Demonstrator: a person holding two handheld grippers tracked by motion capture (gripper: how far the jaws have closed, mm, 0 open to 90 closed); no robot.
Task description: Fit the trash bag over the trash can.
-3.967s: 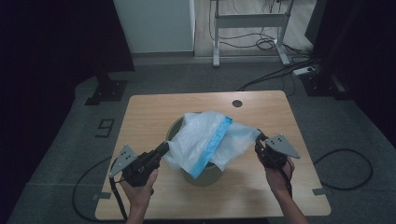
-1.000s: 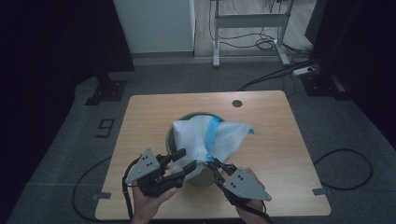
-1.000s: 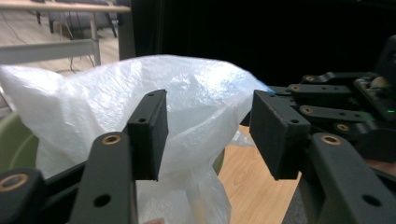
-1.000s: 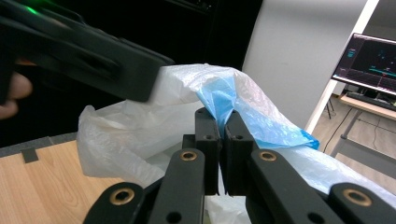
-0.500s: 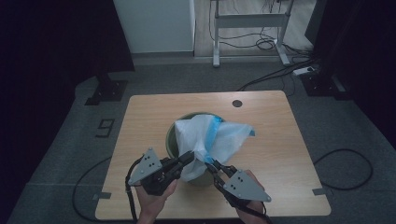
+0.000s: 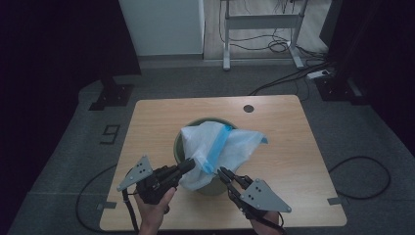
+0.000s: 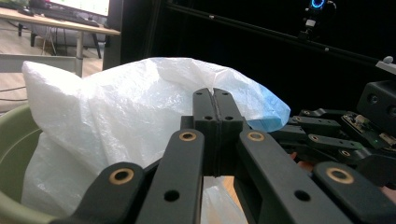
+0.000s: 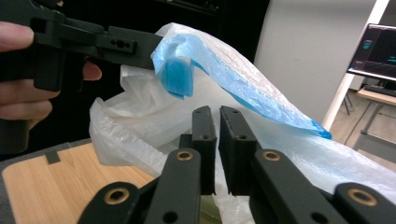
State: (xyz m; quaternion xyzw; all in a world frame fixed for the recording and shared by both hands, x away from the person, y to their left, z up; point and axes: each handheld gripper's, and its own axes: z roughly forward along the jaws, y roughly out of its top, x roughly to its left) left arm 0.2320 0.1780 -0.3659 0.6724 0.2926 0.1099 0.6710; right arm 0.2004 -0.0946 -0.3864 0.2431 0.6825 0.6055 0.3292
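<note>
Both grippers at the near edge of a bag draped over a green bin, frame centre.

Left gripper [image 6: 188, 165] has just clamped its jaws on the white plastic bag [image 6: 215, 149]; right gripper [image 6: 221, 172] nearly closed, a slit left, hold unclear. Likely spreading the mouth over the bin [image 6: 179, 147]. Floor marking "9" at frame left.

A translucent white plastic bag [image 6: 215, 147] with a bright blue band [image 6: 219, 147] along its edge sits in an olive-green bin [image 6: 179, 147] on a light wood-grain table [image 6: 293, 147], flanked by matte black grippers with brass-coloured pivots and grey triangular plates, over dark grey carpet [image 6: 88, 142].
</note>
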